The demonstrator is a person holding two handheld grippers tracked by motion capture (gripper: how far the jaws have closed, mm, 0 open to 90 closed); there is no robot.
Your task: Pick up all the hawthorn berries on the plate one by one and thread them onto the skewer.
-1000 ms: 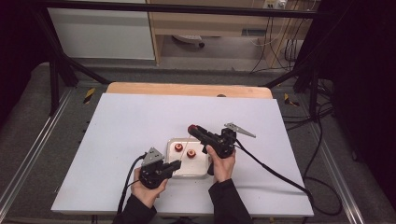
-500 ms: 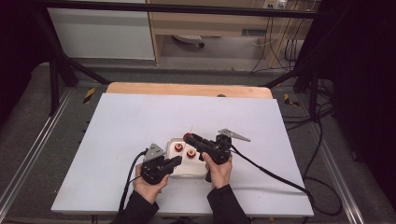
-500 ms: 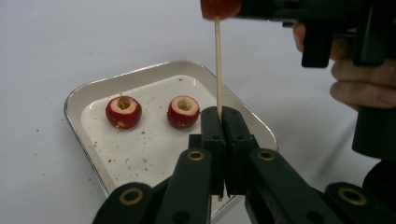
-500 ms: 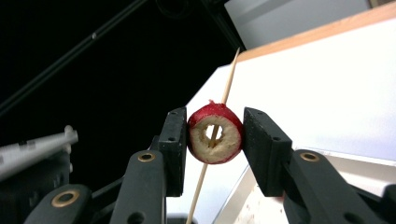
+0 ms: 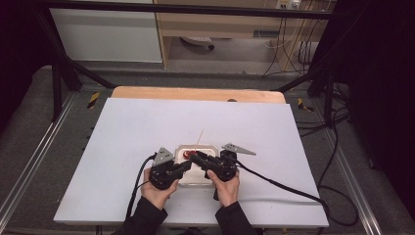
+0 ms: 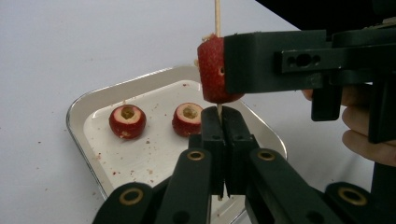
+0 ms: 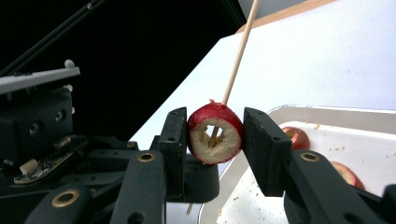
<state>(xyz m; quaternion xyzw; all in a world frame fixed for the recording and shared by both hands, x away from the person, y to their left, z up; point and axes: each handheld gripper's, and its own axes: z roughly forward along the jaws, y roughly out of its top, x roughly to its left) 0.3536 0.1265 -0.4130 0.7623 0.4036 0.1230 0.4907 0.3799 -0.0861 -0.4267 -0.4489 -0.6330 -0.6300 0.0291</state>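
Since a second ago the right tool point(image 7: 215, 135) has sunk toward the tray point(image 6: 84, 105), gripping a cored red fruit point(image 7: 215, 133). Left tool point(image 6: 223, 116) is clenched on the skewer point(image 7: 238, 56) through that fruit.

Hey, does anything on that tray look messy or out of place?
Slightly messy: red crumbs and juice specks dot the white tray around the two cored red fruits lying in it, and a few specks sit on the table beside it. Nothing tipped or broken.

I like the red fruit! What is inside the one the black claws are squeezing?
A thin wooden stick runs through the red fruit held by the right gripper. The cored middle looks pale and hollow. How far the stick goes below is hidden by the jaws.
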